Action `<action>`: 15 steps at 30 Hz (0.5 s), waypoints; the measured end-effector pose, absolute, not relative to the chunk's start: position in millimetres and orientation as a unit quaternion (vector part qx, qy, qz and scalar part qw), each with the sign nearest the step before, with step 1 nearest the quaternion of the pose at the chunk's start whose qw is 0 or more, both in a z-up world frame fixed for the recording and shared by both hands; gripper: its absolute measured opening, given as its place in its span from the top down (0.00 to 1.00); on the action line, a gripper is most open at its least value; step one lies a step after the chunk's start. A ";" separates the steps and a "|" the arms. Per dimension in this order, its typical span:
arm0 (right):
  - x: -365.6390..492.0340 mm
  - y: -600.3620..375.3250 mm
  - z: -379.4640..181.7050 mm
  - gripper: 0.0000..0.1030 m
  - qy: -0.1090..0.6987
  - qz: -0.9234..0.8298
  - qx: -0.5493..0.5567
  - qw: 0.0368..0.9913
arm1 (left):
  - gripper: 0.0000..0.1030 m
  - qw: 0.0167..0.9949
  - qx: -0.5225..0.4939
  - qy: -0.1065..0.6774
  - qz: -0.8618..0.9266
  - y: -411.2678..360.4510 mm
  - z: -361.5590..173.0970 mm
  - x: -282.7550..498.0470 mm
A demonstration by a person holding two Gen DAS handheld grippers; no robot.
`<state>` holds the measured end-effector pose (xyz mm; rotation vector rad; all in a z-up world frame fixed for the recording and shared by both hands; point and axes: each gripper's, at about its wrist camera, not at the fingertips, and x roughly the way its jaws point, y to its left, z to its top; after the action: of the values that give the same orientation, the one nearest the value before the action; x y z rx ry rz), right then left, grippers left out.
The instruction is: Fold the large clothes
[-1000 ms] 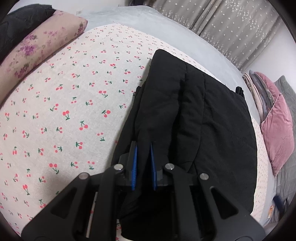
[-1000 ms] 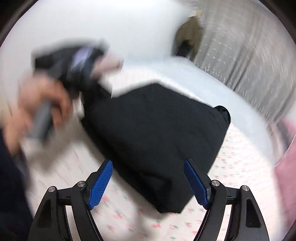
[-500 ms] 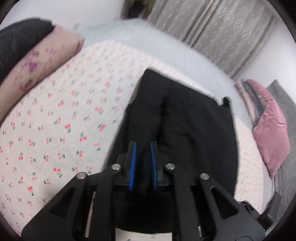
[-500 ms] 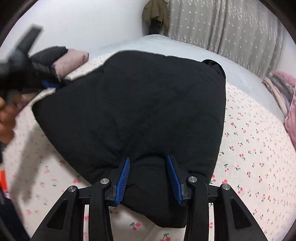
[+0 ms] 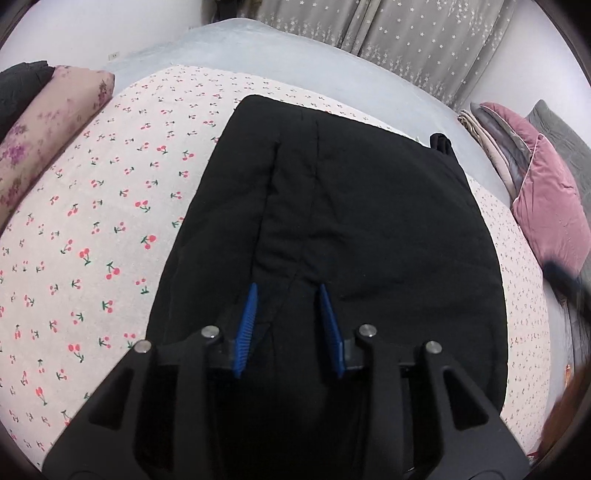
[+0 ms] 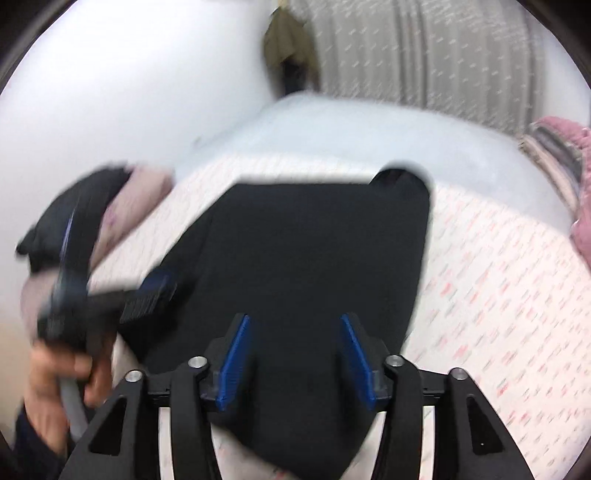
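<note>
Black coat (image 5: 351, 229) folded flat on cherry-print bed (image 5: 92, 229). Left claw (image 5: 288, 325) parted over its near edge, nothing pinched. Right claw (image 6: 295, 358) spread wide above coat, empty; view blurred.

A bed (image 5: 110, 206) fills most of the frame, covered with a pale sheet with small red cherries. Behind it lies a light grey blanket (image 5: 295, 59). At the top hangs a grey curtain (image 5: 424, 40) with little white stars. A flowered pink pillow (image 5: 48, 125) is at the upper left, a pink velvet cushion (image 5: 550, 206) at the right. The wall (image 5: 92, 26) is white.
</note>
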<state>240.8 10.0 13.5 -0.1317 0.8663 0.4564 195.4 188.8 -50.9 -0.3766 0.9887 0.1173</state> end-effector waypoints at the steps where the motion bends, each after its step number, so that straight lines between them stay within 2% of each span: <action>1: 262.5 7.3 17.1 0.45 0.423 0.215 -0.048 0.879 | 0.60 0.861 -0.179 0.473 0.056 189.5 -52.3 196.4; 4: 326.1 0.1 8.8 0.45 0.459 0.203 0.011 0.865 | 0.59 0.857 -0.185 0.478 0.054 190.7 -56.7 197.9; 9: 402.7 9.6 -26.5 0.45 0.501 0.168 0.026 0.849 | 0.58 0.851 -0.198 0.484 0.045 192.6 -60.1 199.2; 11: 424.4 17.3 -54.6 0.45 0.522 0.154 0.020 0.839 | 0.58 0.851 -0.197 0.485 0.045 192.0 -61.3 199.9; 13: 435.1 37.4 -96.6 0.40 0.546 0.139 -0.031 0.825 | 0.57 0.852 -0.190 0.485 0.047 190.1 -61.4 201.1; 15: 434.4 47.1 -100.9 0.39 0.536 0.127 -0.057 0.833 | 0.57 0.852 -0.181 0.489 0.053 189.0 -62.1 203.0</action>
<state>434.4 47.1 -100.9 -0.1214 1.1362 0.2702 203.0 189.0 -62.1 -0.3806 1.0296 0.1126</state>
